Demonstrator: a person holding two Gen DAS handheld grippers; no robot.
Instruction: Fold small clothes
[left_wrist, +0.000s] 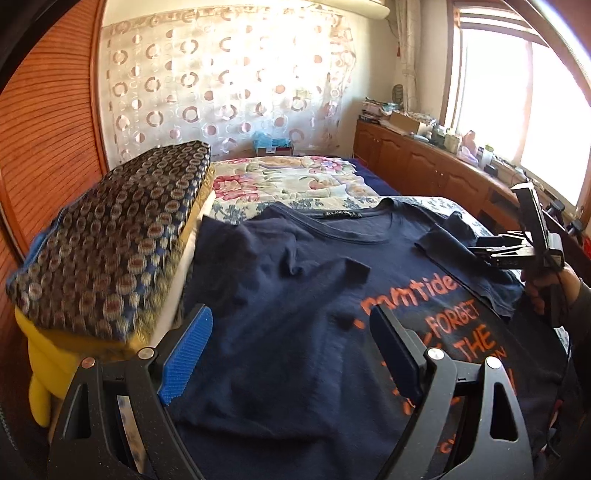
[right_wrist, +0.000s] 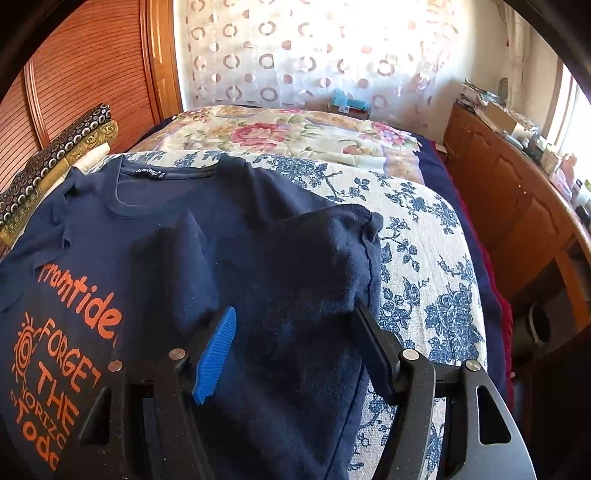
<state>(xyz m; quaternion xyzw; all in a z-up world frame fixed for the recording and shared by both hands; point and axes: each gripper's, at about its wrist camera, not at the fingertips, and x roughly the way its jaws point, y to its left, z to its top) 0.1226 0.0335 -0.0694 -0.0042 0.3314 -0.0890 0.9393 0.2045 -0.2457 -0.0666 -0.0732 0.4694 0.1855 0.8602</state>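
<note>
the navy t-shirt (left_wrist: 295, 295) lies face up on the bed (right_wrist: 424, 236), both sleeves folded inward, so the left claw (left_wrist: 291, 347) and right claw (right_wrist: 295, 332) hover wide and empty

The navy cotton-like T-shirt (right_wrist: 258, 229) looked soft and matt, its orange print flat. Under it, the blue-flowered white bedspread (right_wrist: 417, 236) showed a coarse weave. Beside the shirt, the ribbed blue plastic pad (right_wrist: 216, 354) sat on matt black gripper arms with shiny metal rivets.
</note>
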